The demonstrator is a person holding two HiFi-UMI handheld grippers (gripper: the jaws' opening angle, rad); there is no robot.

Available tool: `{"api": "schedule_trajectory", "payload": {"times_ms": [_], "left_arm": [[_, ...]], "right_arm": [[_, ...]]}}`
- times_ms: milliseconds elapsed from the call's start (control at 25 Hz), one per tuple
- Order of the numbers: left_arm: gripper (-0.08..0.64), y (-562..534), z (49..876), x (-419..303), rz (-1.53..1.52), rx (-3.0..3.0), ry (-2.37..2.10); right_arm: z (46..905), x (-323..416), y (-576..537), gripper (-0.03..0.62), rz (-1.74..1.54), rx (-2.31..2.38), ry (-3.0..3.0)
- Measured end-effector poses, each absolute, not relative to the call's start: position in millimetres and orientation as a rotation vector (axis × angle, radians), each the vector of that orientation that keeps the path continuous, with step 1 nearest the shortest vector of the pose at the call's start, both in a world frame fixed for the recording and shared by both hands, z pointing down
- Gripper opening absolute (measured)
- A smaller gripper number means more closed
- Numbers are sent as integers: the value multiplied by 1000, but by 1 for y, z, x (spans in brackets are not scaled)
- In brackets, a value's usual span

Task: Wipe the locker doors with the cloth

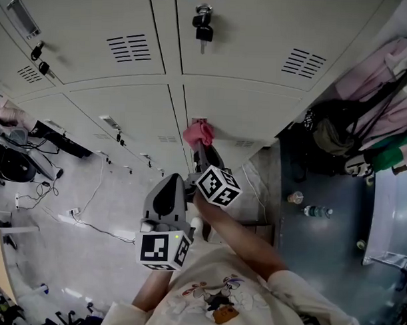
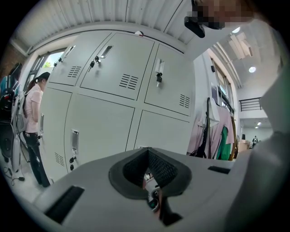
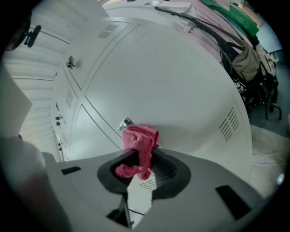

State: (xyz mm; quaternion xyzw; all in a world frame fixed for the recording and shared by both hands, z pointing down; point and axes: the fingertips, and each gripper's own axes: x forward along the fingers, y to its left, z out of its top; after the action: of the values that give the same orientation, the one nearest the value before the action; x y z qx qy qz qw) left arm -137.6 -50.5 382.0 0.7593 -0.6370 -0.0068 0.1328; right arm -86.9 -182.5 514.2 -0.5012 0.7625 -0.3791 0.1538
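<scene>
Pink cloth point(image 3: 139, 144) is being pinched at the tip of the right tool point(image 3: 140, 158), right against the locker door point(image 1: 225, 107); left tool point(image 2: 147, 174) is being held closed, empty

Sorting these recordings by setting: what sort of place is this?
Likely a workplace locker or changing area: a wall of grey metal lockers, keys hanging from a lock, and a rack of hanging clothes beside them. The right gripper holds a pink cloth.

Soft even light; fisheye edges perhaps blurred
</scene>
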Motion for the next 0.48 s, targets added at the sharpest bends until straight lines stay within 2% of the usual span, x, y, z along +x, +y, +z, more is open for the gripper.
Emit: {"api": "schedule_trajectory", "payload": {"times_ms": [480], "left_arm": [[6,-54,368,-127,-62,2247,-1817]], "right_arm": [[351,-64,-156,83,-651,-1157,2235]]}}
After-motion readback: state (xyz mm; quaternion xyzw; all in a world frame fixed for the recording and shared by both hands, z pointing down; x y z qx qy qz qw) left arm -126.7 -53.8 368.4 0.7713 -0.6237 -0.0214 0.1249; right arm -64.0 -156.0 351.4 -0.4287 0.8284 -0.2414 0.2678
